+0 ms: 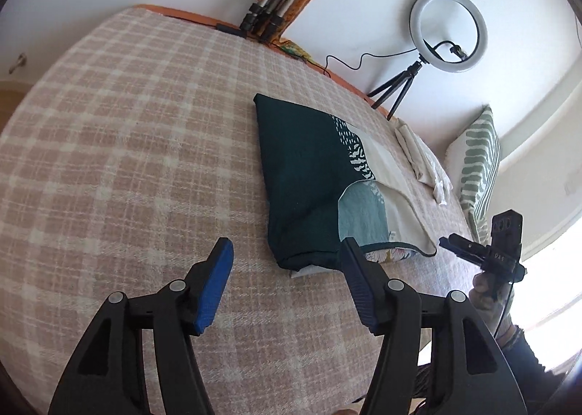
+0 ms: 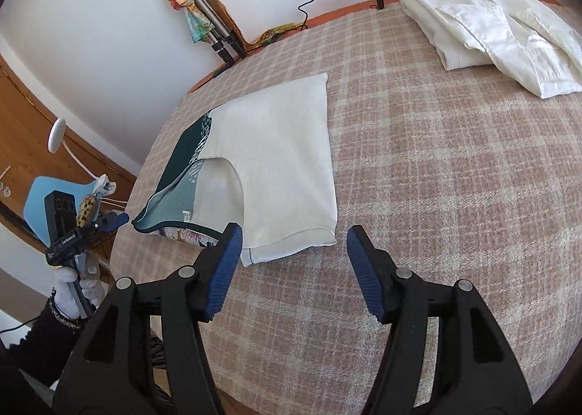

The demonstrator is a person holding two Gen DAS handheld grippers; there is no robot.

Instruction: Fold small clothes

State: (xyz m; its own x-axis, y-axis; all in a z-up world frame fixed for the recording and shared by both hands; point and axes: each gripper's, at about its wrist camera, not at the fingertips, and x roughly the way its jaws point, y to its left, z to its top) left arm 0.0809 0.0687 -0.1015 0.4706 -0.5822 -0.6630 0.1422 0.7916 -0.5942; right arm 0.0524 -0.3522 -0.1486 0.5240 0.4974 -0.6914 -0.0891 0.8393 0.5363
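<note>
Blue-padded fingers of my left tool (image 1: 287, 251) fill the bottom of the left wrist view, spread wide with nothing between them, only the checked blanket (image 1: 127, 160) of the bed showing through the gap. Just past the right-hand finger lies the dark green garment (image 1: 302, 174), folded into a flat rectangle with teal and cream panels facing up; its near corner sits right beside that fingertip, whether touching I cannot tell. Farther back by the wall a pile of white clothes (image 1: 422, 160) lies loose. At the right edge I see my right tool (image 1: 451, 244) held up in a hand, apart from the cloth.

Turning to the right wrist view, my right tool (image 2: 294, 236) also stands wide and empty over the blanket. The same garment (image 2: 283, 167) lies just ahead, cream side toward me, its near folded edge beside the left-hand fingertip and reaching partway across the gap. My left tool (image 2: 120, 220) sits off the bed edge in a white-gloved hand (image 2: 72, 291).

I judge this piece folded and released; the white clothes (image 2: 491, 36) at the far corner look unfolded and remain to do.
</note>
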